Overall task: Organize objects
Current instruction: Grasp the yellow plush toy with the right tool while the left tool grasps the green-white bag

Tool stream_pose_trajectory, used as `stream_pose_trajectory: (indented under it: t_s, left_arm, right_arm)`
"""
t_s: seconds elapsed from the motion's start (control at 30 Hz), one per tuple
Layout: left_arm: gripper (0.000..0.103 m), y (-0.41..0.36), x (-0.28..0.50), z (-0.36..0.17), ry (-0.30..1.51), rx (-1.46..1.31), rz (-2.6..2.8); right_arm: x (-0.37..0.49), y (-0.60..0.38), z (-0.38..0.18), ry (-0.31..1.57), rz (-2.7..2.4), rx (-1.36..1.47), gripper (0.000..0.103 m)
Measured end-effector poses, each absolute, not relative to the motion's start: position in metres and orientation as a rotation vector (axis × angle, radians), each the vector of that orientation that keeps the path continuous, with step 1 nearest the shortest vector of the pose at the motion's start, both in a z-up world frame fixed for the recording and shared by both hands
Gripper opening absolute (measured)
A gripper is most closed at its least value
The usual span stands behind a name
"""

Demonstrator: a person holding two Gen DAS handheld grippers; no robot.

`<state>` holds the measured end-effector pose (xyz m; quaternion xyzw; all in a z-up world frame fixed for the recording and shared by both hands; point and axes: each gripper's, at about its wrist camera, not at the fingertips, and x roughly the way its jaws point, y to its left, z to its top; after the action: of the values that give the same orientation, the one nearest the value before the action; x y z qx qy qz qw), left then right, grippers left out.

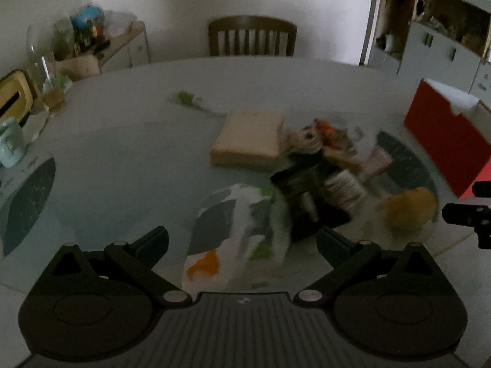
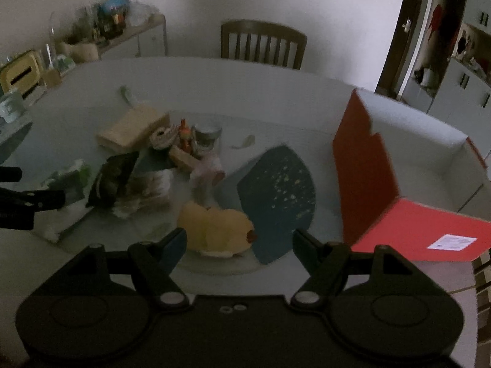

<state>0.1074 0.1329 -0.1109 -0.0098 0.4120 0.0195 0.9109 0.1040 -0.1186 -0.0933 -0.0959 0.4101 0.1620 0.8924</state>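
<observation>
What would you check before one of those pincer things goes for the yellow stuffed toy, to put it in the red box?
1. Right gripper open: ok, its jaws stand wide apart with nothing between them.
2. Left gripper free: ok, open and empty over a white packet.
3. Yellow plush toy within line: ok, it lies just ahead of the right gripper.
4. Red box ready: ok, open at the top, to the right of the toy.
5. Toy clear of the clutter pile: cannot tell, the picture is blurred where they meet.
</observation>
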Motion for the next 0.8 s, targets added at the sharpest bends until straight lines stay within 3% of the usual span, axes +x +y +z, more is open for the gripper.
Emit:
stream_pose_trajectory:
  t_s: [0.43, 0.57, 0.7, 0.8]
  left_arm:
    - [0.102, 0.14, 0.134, -0.143, 0.939, 0.009, -0.027]
    - [0.083, 0.144, 0.138, -0.149, 0.977, -0.018, -0.03]
    - [0.074, 0.145, 0.134, -0.149, 0.968, -0.025, -0.032]
    - [0.061, 0.146, 0.131, -0.147, 0.957, -0.035, -0.041]
  right_arm:
    - [0.137, -0.081, -0.129, 0.956, 0.386, -0.215, 0.078]
    - [0.146, -0.075, -0.139, 1.01, 0.369, -0.234, 0.078]
    - [0.152, -0.082, -0.138, 1.033, 0.362, -0.198, 0.076]
    - [0.153, -0.086, -0.138, 1.046, 0.361, -0.179, 0.075]
